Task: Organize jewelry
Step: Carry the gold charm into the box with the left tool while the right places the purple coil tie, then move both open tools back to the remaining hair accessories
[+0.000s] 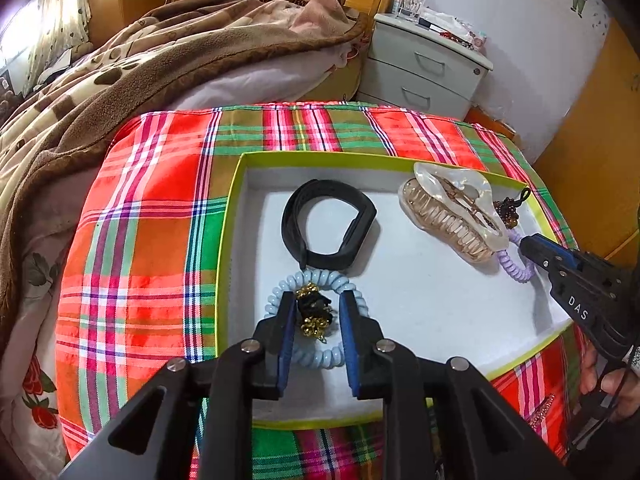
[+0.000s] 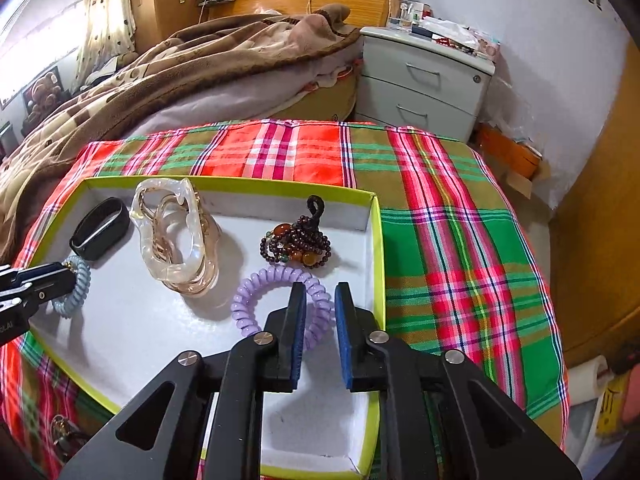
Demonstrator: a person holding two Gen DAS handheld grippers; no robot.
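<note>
Inside the tray [image 1: 236, 216], a gold-and-black ornament [image 1: 314, 312] is straddled by the left gripper [image 1: 316, 320], jaws released like the right gripper [image 2: 320, 316]; clenching seems due next.

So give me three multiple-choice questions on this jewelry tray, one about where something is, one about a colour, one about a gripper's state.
1. Where does the black wristband lie?
A. inside the green-rimmed white tray
B. on the plaid cloth
C. on the grey nightstand

2. What colour is the spiral hair tie at the right gripper?
A. yellow
B. lilac
C. black

3. How is the left gripper?
A. shut flat
B. out of view
C. open, its fingers either side of the black-and-gold bead ornament on the pale blue spiral hair tie

Answers: A, it rests on the tray floor; B, its coils are lilac; C, a gap shows between the blue pads.
</note>
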